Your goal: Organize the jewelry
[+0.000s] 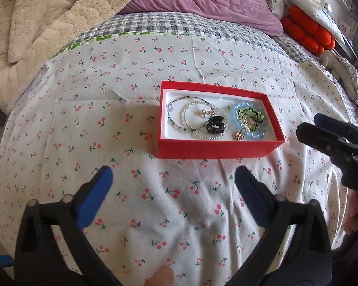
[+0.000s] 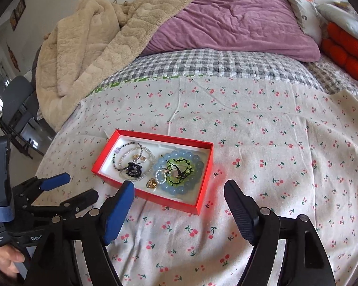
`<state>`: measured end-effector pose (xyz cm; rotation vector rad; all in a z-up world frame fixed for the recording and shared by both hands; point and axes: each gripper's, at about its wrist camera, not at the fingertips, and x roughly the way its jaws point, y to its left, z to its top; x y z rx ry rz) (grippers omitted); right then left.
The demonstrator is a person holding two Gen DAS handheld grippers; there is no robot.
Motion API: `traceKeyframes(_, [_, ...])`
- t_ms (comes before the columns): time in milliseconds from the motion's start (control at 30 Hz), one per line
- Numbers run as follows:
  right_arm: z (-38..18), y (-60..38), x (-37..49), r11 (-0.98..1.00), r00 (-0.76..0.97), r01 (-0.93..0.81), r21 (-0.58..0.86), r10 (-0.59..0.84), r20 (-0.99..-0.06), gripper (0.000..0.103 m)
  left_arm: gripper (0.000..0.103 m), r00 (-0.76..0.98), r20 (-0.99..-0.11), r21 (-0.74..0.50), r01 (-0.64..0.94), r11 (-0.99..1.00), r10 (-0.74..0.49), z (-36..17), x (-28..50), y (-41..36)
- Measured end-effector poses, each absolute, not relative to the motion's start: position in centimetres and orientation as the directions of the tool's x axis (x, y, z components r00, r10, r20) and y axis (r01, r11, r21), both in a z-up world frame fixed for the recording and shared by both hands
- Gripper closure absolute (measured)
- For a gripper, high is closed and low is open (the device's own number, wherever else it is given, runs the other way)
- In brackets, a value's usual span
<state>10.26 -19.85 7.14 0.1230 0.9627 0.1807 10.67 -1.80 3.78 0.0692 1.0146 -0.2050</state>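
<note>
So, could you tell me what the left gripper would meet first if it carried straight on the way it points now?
Probably the cherry-print sheet just short of the red box: the open left gripper angles down at bare fabric, though depth is hard to judge.

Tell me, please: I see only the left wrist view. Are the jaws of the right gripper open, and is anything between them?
Observer: The right gripper is open; nothing is between its jaws.
Operator: What stands past the left edge of the bed?
Observer: A dark chair, beside the beige blanket.
</note>
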Motion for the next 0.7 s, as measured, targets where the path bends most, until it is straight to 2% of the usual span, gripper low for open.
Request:
traceKeyframes(33, [7.4, -19.6, 9.9, 0.981, 0.557, -0.096, 0.17, 0.195, -0.807, 0.019, 0.0, 0.523, -0.843, -0.023, 0.201, 0.979, -0.127, 4.0, 10.1, -1.8])
traceKeyframes(100, [7.8, -19.4, 8.8, 0.98, 0.558, -0.09, 0.176, 0.196, -0.806, 0.004, 0.0, 0.514, -0.85, -0.02, 0.192, 0.981, -0.118, 4.2, 9.3, -1.6])
traceKeyframes(133, [7.8, -19.4, 8.3, 0.982, 0.557, -0.076, 0.174, 0.187, -0.809, 0.0, 0.0, 0.498, -0.86, -0.024, 0.181, 0.983, -0.112, 4.1, 9.0, -1.4])
traceKeyframes(333, [6.9, -19.5, 5.1, 0.999, 0.528, -0.012, 0.051, 0.05, -0.848, 0.0, 0.0, 0.499, -0.863, -0.022, 0.12, 0.993, -0.08, 3.8, 6.2, -0.2])
traceKeyframes(500, [4.7, -20.1, 3.1, 0.997, 0.468, 0.056, 0.051, 0.019, -0.884, 0.0, 0.0, 0.515, -0.855, -0.02, 0.099, 0.995, -0.069, 3.0, 4.5, 0.2])
traceKeyframes(700, [3.2, -19.0, 2.7, 0.999, 0.431, 0.021, 0.028, 0.016, -0.902, 0.0, 0.0, 0.514, -0.857, 0.01, 0.107, 0.994, -0.047, 2.3, 4.2, -0.1])
